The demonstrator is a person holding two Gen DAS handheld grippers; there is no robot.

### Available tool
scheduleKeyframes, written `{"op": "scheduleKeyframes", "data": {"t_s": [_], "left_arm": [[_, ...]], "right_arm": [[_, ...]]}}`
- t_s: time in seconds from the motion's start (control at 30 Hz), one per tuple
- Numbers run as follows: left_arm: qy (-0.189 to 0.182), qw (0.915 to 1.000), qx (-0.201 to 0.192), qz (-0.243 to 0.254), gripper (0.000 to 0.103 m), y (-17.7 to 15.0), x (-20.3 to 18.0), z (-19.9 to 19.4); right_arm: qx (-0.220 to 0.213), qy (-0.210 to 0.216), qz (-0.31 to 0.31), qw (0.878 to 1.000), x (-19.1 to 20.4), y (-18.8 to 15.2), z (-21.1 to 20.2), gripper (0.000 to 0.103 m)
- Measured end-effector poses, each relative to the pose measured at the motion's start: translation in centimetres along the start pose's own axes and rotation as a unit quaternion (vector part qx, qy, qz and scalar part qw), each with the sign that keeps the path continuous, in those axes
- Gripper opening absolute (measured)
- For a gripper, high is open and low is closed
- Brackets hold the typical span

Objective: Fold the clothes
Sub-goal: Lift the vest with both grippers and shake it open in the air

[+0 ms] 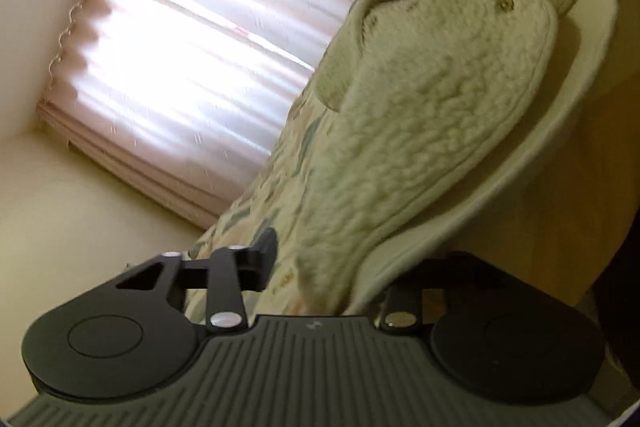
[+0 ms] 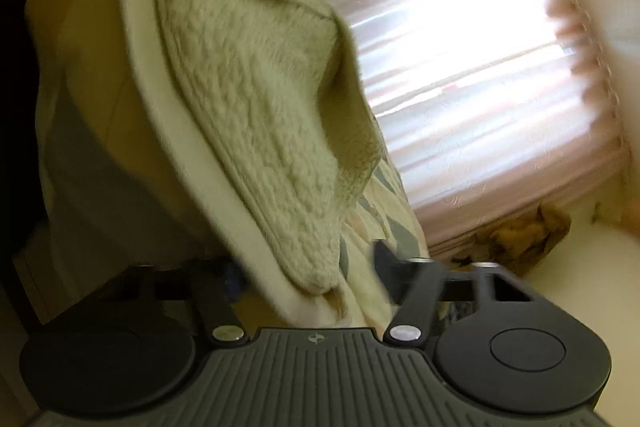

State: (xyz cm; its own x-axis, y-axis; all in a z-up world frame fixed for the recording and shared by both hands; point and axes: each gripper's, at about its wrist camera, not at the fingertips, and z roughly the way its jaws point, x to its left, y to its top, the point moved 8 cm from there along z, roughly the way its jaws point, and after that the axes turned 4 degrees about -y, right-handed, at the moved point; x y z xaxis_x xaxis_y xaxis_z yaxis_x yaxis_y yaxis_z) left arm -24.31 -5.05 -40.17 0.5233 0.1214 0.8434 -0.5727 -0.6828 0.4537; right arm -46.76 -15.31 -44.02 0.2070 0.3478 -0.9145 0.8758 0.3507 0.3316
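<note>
With both my left gripper and right gripper clamped on the lifted fleece garment, folding looks barely begun.

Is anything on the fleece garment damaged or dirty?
Yes. The fleece garment has a small brown spot on the cream pile in the left wrist view, the only dark mark there. It may be a stain or a snap; blur prevents telling.

My left gripper clamped the fleece garment, which stretched away from my jaws, with the pink curtain left of it.
</note>
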Motion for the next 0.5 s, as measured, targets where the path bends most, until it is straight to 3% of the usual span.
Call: {"op": "scheduleKeyframes", "data": {"t_s": [0.1,0.17,0.2,0.27,0.37,0.5], "left_arm": [[0.001,1.0000,0.001,0.000,0.022,0.5,-1.2,-0.1],[0.005,1.0000,0.007,-0.003,0.012,0.4,-0.8,0.3],[0.003,0.9999,0.010,-0.009,0.011,0.1,-0.3,1.0],[-0.006,0.9997,0.009,-0.020,0.011,0.0,1.1,1.9],[-0.003,0.9998,-0.016,-0.009,0.011,1.1,3.8,2.8],[0.043,0.9961,-0.074,0.019,0.012,4.8,10.5,2.4]], "right_arm": [[-0.035,-0.003,0.004,0.999,-0.4,1.0,0.1,0.045],[-0.040,0.010,-0.020,0.999,0.1,1.4,0.6,0.045],[-0.041,0.020,-0.029,0.999,0.2,1.6,0.9,0.037],[-0.039,0.051,-0.035,0.997,0.4,1.9,1.3,0.008],[-0.039,0.076,0.001,0.996,-2.0,3.1,1.2,0.007],[-0.059,0.043,0.065,0.995,-10.1,6.0,0.0,0.006]]}}
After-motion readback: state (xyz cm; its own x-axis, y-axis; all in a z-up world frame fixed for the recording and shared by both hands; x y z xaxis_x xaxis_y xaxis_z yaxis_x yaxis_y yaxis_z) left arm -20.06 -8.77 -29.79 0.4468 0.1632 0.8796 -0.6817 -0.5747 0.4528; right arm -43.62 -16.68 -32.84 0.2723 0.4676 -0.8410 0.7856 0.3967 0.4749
